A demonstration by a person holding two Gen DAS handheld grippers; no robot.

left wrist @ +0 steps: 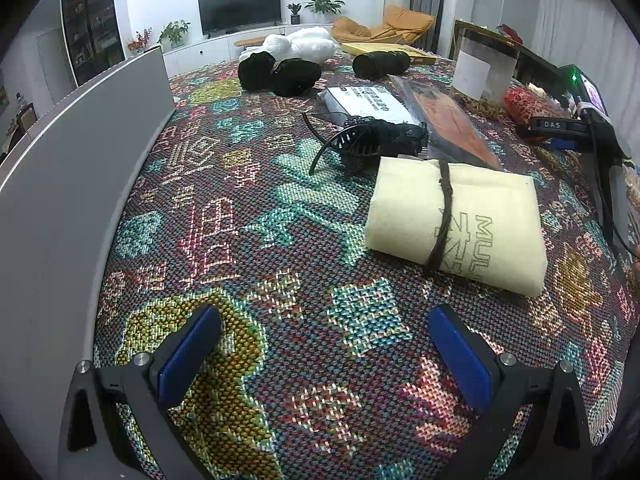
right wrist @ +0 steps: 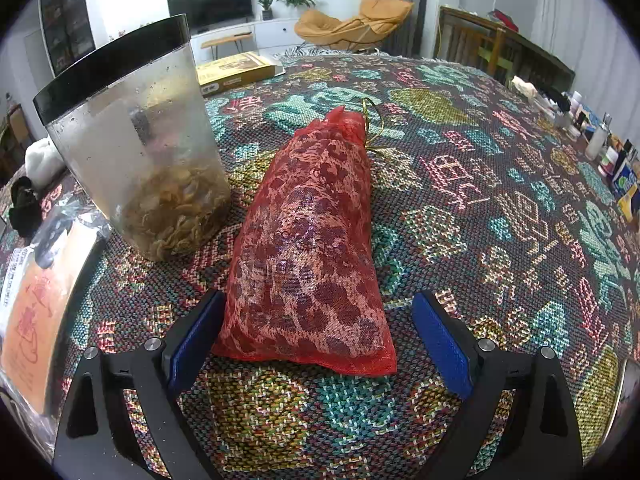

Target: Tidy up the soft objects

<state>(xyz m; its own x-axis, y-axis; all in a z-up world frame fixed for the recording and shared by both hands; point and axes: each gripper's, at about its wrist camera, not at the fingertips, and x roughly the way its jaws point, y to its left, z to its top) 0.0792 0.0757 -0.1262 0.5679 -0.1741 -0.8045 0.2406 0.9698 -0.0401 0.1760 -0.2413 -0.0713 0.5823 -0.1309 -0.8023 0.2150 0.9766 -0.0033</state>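
Note:
A folded pale yellow cloth [left wrist: 456, 224] tied with a dark cord lies on the patterned tablecloth, ahead and right of my left gripper [left wrist: 324, 352], which is open and empty. A red mesh pouch [right wrist: 308, 248] with a gold drawstring lies lengthwise on the cloth. My right gripper [right wrist: 320, 340] is open, with the pouch's near end between its blue pads [right wrist: 440, 344], the left pad touching or nearly touching it. Black soft bundles [left wrist: 280, 72] and white plush items [left wrist: 304, 44] lie at the far end. The pouch also shows in the left wrist view [left wrist: 524, 100].
A clear jar with a black lid [right wrist: 136, 152] stands left of the pouch. A plastic packet with an orange print [right wrist: 36, 312] lies at the left. A black hair claw [left wrist: 360, 144], papers [left wrist: 368, 104], a grey panel [left wrist: 80, 160] and small bottles [right wrist: 600, 148] are around.

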